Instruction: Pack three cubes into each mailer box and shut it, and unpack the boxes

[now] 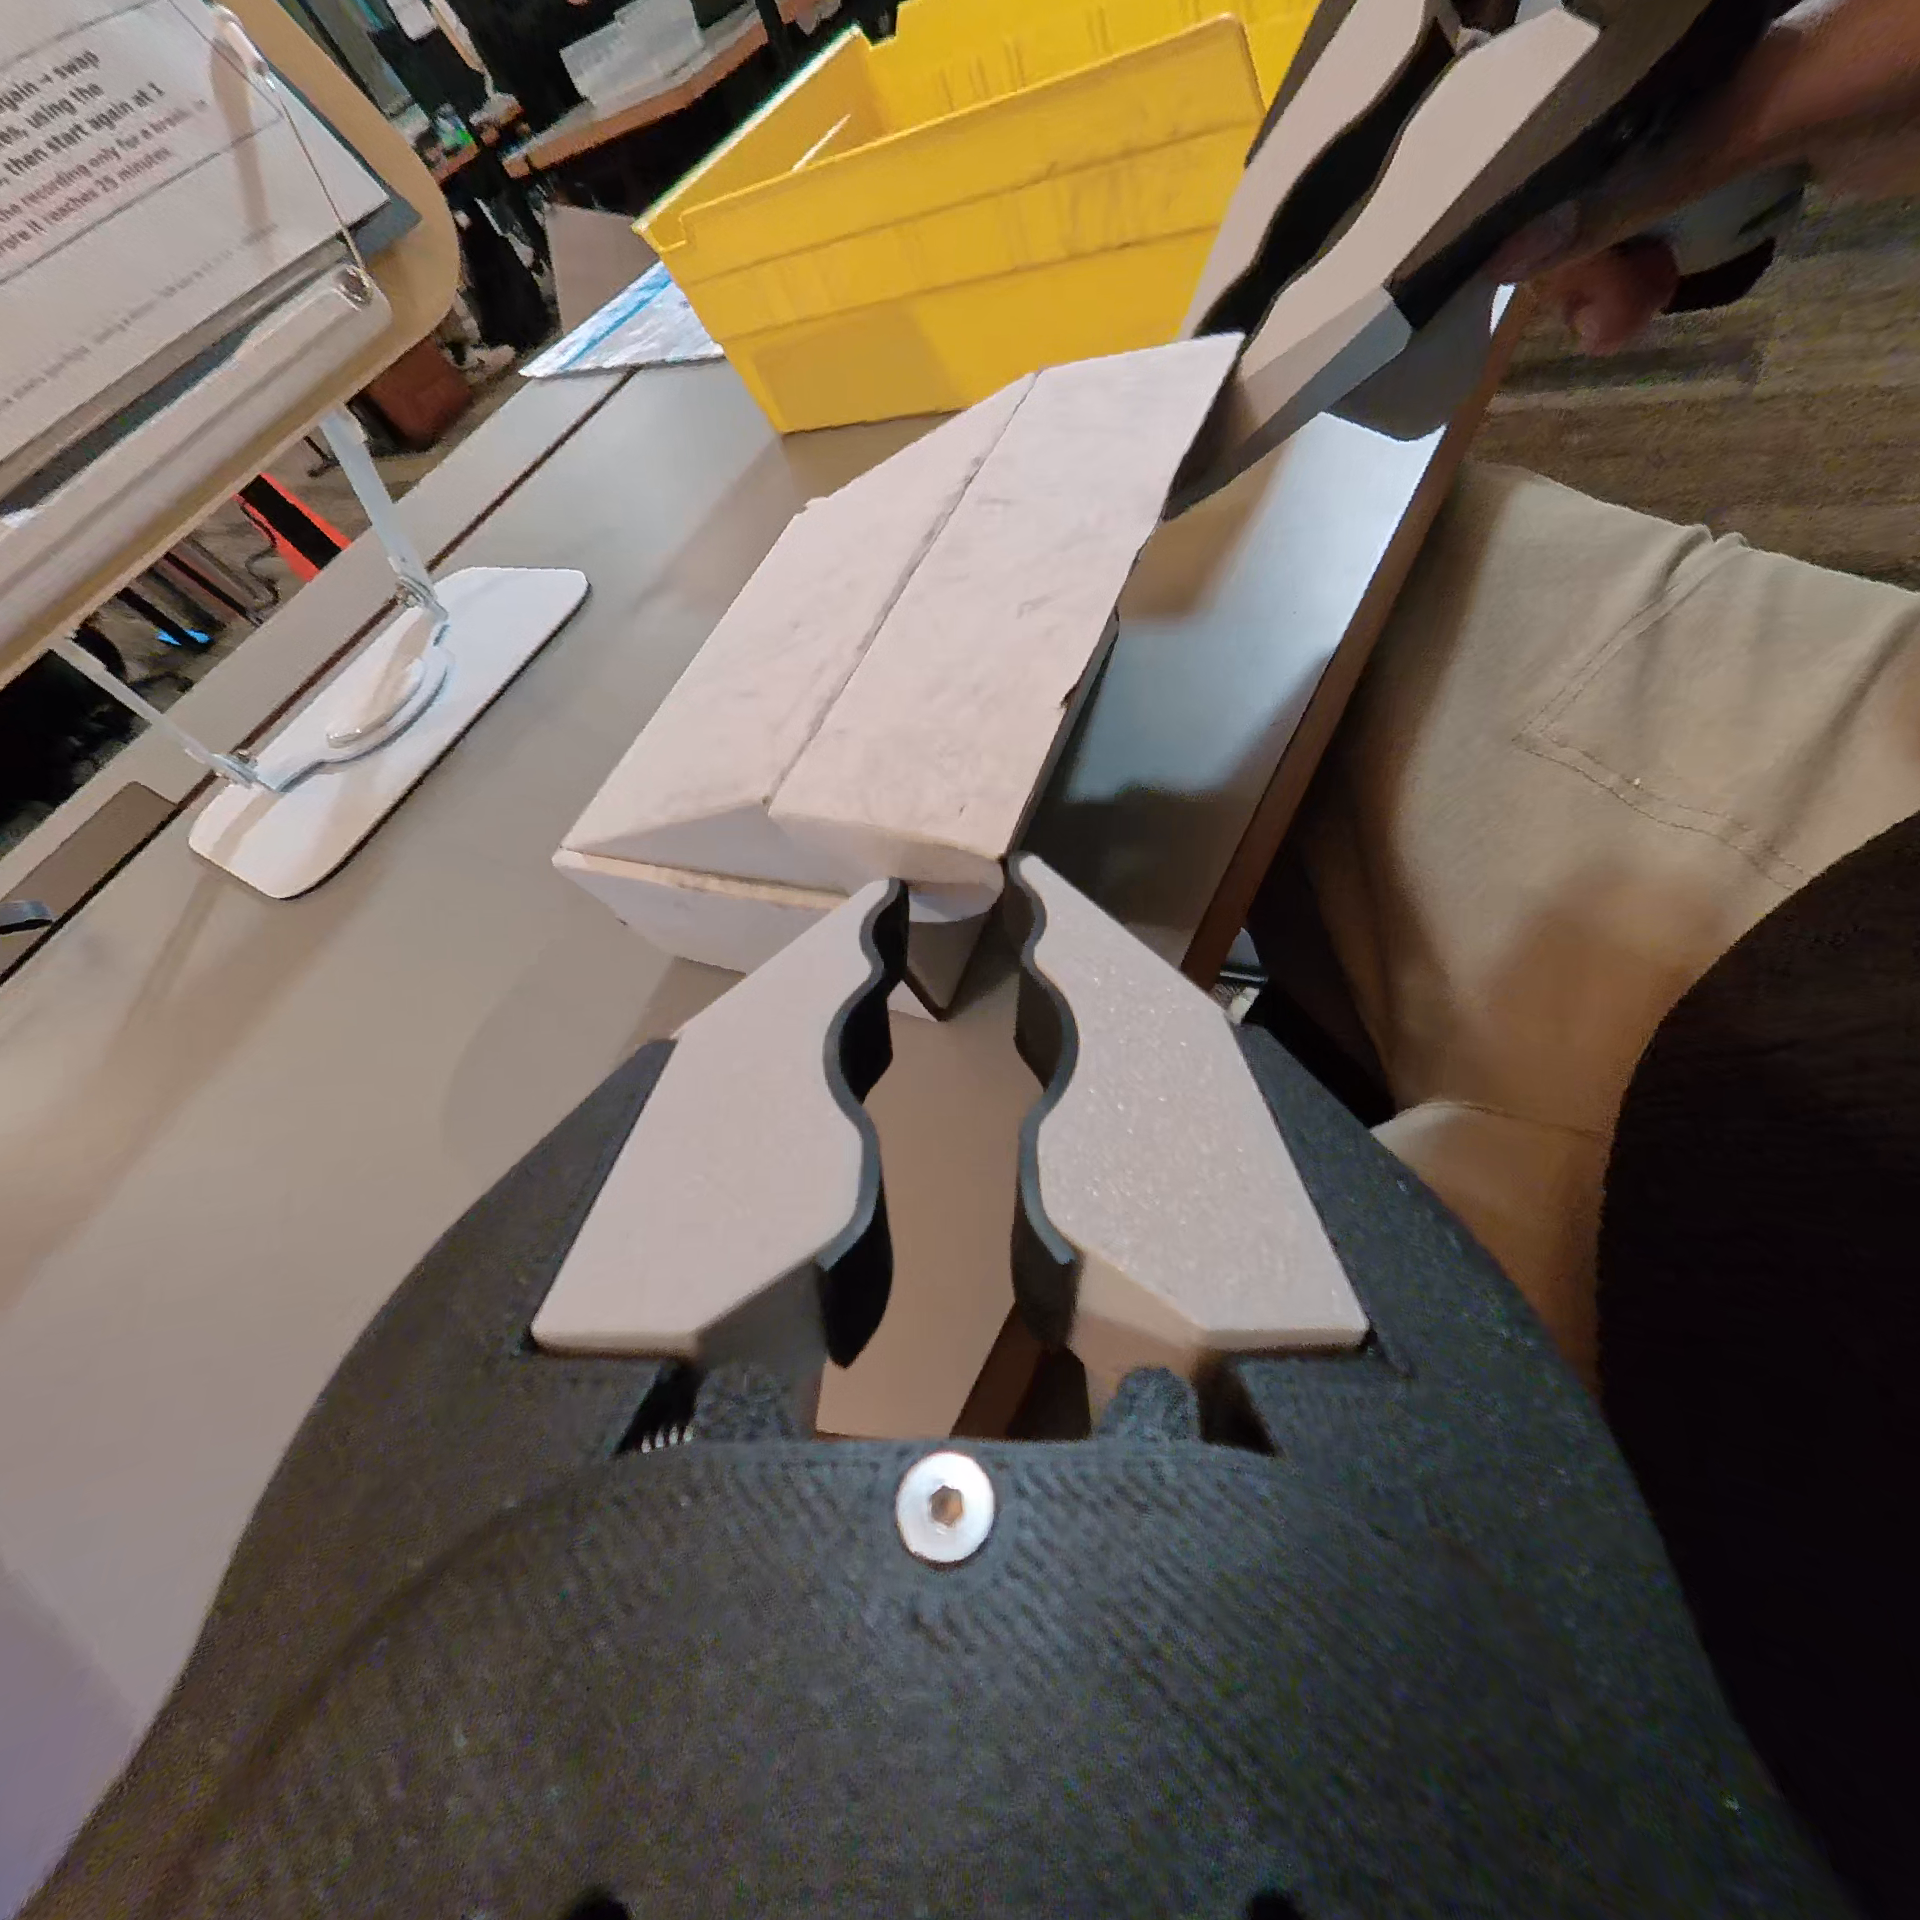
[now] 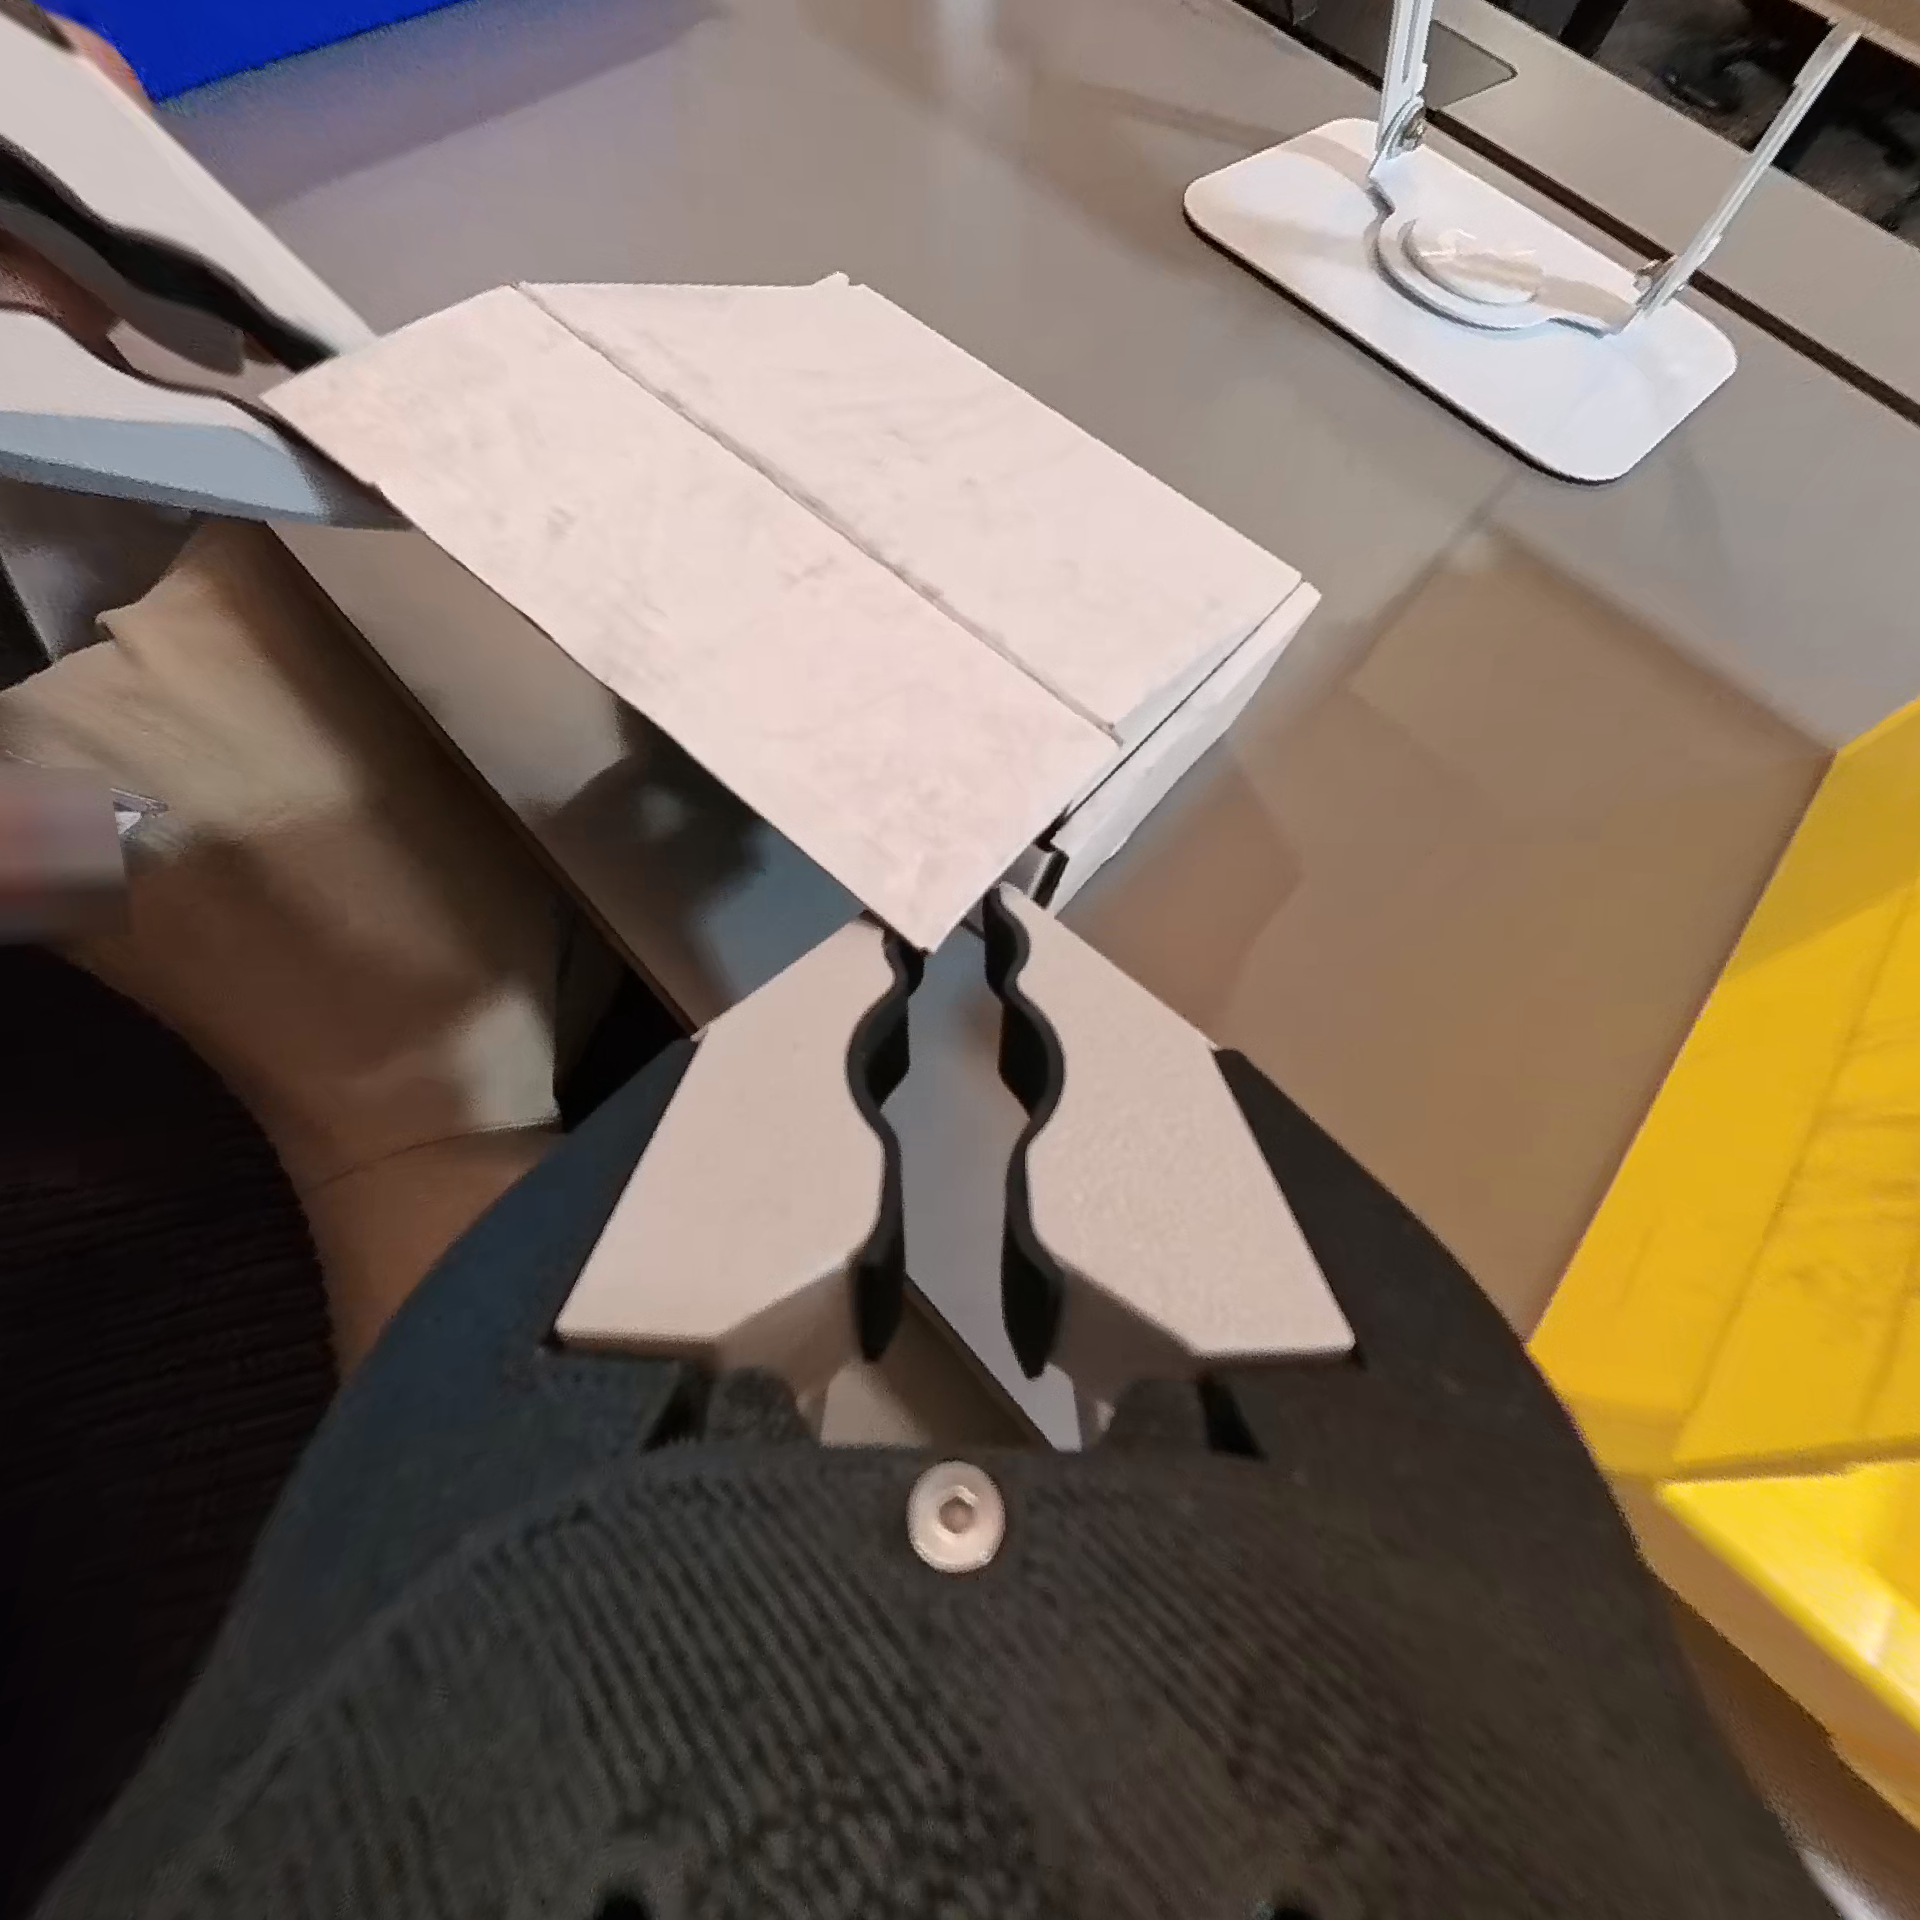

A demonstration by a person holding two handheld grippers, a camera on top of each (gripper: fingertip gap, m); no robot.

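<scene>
step: lid work on the white mailer box point(image 1: 862, 665) at the near edge of the bench point(image 1: 260, 1039); front flap of the lid is lifted clear of the box wall, looks like opening or closing, cannot tell which
left gripper point(image 1: 951, 899): at the left end of the lid flap; jaws narrowly apart, flap corner sits between the tips, grip not confirmed
box place: near edge of the bench, between the two grippers, lid creased along its length; contents hidden, no cubes visible
right gripper point(image 2: 954, 920): at the right end of the same flap; jaws narrowly apart, flap corner at the tips, touching the left finger, not clearly pinched
yellow bin point(image 1: 956, 208): on the bench just beyond the box, right side
stand point(image 2: 1475, 301): white base toward the far edge of the bench, well apart from the box
next: both ends need to move together, swing the flap evenly so the lid does not twist; tuck or lift depends on direction
</scene>
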